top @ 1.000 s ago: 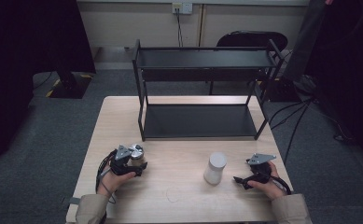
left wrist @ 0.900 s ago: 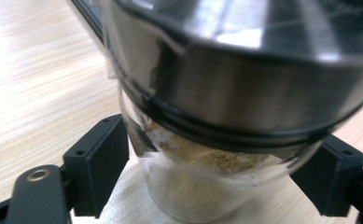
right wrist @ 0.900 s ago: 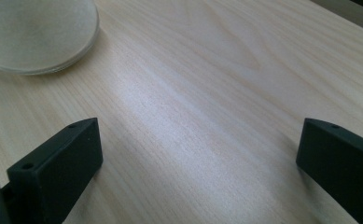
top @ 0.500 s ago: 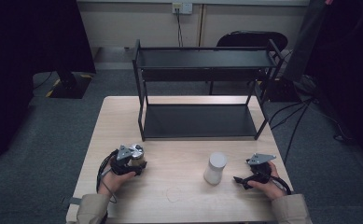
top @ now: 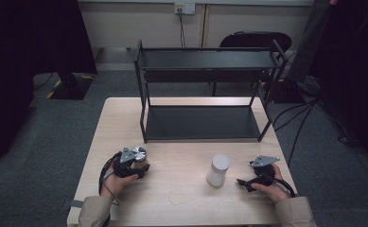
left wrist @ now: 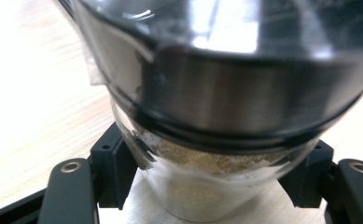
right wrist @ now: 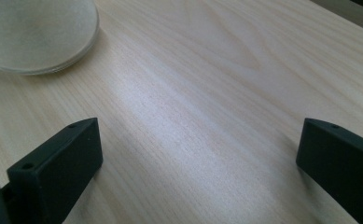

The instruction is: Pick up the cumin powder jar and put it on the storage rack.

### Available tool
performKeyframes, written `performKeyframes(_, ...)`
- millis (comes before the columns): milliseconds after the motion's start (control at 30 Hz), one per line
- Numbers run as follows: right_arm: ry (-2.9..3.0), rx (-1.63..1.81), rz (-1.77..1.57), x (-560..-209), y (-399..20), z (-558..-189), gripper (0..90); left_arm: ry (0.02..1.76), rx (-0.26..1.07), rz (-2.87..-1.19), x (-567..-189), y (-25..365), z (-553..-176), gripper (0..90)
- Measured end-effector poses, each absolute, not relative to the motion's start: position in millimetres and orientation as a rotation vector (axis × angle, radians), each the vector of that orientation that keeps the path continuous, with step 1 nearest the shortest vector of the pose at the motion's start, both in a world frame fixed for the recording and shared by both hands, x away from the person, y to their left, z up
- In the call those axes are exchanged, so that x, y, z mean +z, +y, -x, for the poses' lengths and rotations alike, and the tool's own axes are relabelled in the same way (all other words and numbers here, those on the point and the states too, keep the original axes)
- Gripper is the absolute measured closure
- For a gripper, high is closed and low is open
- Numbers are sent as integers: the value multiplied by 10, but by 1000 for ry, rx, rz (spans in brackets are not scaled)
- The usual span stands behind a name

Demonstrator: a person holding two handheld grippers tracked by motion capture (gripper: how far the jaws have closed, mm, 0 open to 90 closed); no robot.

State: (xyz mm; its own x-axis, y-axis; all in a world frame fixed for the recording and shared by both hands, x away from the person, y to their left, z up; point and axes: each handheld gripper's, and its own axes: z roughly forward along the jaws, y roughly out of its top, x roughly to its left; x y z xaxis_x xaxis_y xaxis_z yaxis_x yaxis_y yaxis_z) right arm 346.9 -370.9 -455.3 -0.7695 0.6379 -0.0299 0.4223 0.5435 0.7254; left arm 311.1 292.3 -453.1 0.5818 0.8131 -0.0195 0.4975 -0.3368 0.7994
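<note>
While the left gripper [top: 135, 163] is resting near the table's [top: 181, 203] left front, its jaws, having just been closing, are pressing on either side of a glass jar [left wrist: 207, 154] with a dark metal lid and tan powder inside. The right gripper [top: 248, 180] is lying at the right front with its jaws standing wide apart, holding nothing. A white cup [top: 218, 170] is standing just beside it, in front of the black rack [top: 205, 85].

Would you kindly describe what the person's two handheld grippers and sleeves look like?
Both grippers are black. The left gripper and right gripper each carry a grey three-cornered plate on top and trail a black cable. Their fingers are blocky, matte black, with small screw holes. The person wears tan sleeves.
</note>
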Motion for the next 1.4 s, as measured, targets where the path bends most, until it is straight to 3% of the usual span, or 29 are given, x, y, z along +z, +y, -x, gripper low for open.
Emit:
performKeyframes(633,2493,1056,-881,-4552,-3709,-3470,0,1001,462,-1983,-4210,2898,-3141,309)
performKeyframes(1400,2493,1056,-881,-4553,-3709,-3469,0,923,389,-2000,-3447,2824,-3513,309)
